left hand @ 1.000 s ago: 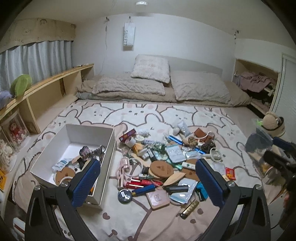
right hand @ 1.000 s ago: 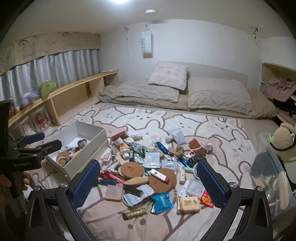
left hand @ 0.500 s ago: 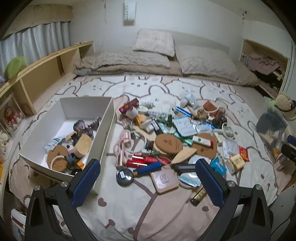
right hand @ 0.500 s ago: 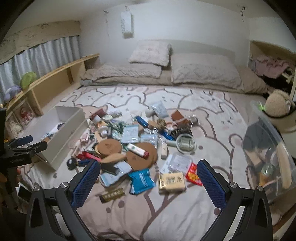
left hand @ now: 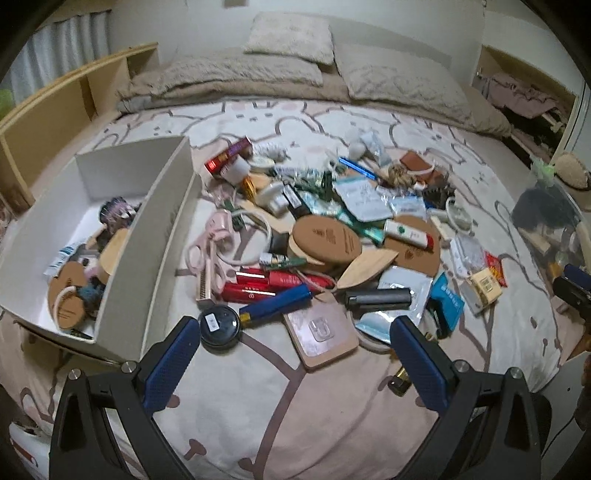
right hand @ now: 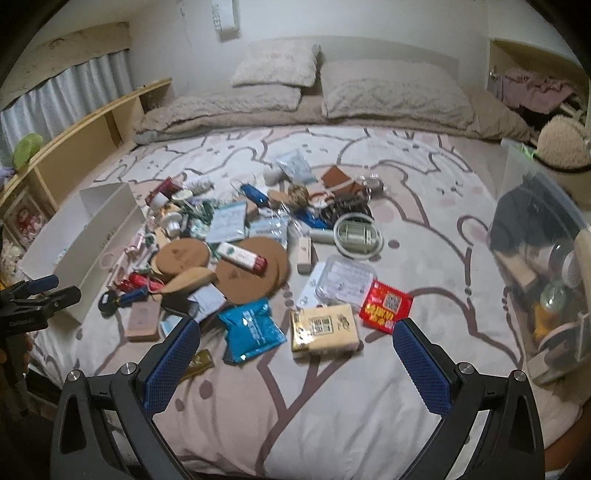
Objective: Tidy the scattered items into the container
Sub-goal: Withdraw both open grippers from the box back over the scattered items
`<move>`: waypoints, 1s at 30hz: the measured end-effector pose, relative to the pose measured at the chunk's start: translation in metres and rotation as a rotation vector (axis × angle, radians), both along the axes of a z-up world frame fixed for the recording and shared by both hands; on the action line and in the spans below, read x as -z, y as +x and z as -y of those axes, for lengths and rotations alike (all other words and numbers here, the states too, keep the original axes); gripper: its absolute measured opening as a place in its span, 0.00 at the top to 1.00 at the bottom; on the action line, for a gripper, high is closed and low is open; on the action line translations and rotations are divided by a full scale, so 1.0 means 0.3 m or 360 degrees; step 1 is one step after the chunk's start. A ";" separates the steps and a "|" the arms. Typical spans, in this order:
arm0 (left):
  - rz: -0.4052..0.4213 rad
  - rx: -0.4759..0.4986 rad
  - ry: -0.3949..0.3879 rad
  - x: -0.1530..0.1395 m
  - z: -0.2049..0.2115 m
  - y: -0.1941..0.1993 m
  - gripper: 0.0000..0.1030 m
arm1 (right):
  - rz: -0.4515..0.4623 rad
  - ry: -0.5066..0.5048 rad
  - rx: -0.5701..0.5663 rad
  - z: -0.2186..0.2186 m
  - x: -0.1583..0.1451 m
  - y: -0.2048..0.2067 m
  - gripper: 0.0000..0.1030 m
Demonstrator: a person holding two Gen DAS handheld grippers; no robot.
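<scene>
A heap of small items lies on the bed's printed blanket: a round cork coaster, a blue tube, a pink flat case, a blue packet, a beige packet and a red packet. The white box at the left holds several things. My left gripper hangs open above the near side of the heap, empty. My right gripper is open too, just short of the blue and beige packets. The left gripper also shows at the right wrist view's left edge.
A clear plastic bin with clothes and jars stands at the bed's right edge, a straw hat behind it. Pillows and a folded duvet lie at the back. A wooden shelf runs along the left.
Both grippers have moved forward and down toward the heap, so the items look larger and nearer. Their jaws stay wide apart and nothing has been picked up.
</scene>
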State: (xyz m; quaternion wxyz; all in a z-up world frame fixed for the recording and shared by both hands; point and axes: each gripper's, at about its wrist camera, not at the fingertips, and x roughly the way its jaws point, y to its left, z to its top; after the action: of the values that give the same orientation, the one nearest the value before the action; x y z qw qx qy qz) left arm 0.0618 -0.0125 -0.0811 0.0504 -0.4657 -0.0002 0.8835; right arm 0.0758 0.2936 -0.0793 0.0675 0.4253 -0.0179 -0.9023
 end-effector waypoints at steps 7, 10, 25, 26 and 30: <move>0.0079 -0.0006 -0.0016 0.091 0.052 -0.053 0.00 | 0.0074 0.0032 -0.0021 -0.012 0.086 -0.023 0.00; 0.0117 -0.0023 -0.0033 0.132 0.082 -0.076 0.00 | 0.0096 0.0053 -0.0044 -0.010 0.121 -0.031 0.00; -0.0086 -0.0178 -0.0323 0.238 0.077 -0.081 0.00 | 0.0217 -0.0028 -0.0060 -0.013 0.289 -0.096 0.00; -0.0091 -0.0193 -0.0320 0.246 0.078 -0.079 0.00 | 0.0223 -0.0032 -0.0062 -0.013 0.295 -0.101 0.00; -0.0094 -0.0255 -0.0281 0.274 0.087 -0.056 0.00 | 0.0254 0.0004 -0.0108 0.000 0.326 -0.122 0.00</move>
State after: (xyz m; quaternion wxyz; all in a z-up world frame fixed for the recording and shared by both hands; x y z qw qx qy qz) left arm 0.0449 -0.0387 -0.1632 -0.0616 -0.4406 0.0419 0.8946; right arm 0.0390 0.2936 -0.1770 0.0959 0.4963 -0.0076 -0.8628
